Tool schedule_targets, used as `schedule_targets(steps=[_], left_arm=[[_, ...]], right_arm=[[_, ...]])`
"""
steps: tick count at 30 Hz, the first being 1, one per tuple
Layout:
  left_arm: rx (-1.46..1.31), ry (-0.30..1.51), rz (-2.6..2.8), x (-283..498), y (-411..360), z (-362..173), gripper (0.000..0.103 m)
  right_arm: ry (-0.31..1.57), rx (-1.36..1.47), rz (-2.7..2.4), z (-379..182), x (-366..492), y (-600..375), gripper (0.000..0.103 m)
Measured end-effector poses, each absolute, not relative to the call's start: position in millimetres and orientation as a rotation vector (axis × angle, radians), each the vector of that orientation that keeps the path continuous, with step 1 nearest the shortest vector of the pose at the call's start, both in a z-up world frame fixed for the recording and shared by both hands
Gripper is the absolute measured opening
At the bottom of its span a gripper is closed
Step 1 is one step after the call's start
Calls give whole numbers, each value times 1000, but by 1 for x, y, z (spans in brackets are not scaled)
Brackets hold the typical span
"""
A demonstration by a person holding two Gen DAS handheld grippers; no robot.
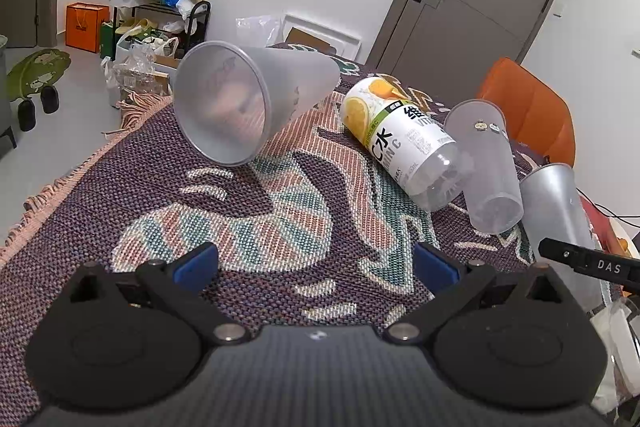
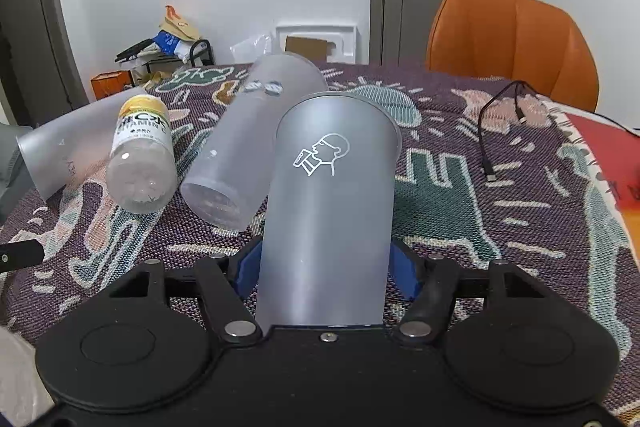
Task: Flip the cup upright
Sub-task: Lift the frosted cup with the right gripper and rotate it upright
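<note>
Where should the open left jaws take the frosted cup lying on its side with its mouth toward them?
Across the frosted cup's tapered wall, past the rim, coming from the left gripper's own side. The cup lies tipped with its wide mouth facing the camera, and the bottle lies beside it on the right.
</note>
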State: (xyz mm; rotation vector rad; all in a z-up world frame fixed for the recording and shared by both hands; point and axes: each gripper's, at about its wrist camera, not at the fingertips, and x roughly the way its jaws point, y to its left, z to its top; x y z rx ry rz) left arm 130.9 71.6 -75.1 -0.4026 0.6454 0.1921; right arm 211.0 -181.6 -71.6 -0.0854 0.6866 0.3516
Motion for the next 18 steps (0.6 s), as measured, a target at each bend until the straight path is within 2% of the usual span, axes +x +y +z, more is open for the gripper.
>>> schedule_targets(steps=[18], left_arm=[[-391,561,171,100,62,-44,103]], right_arm=[[580,-87,371,-26,164,-192,62]])
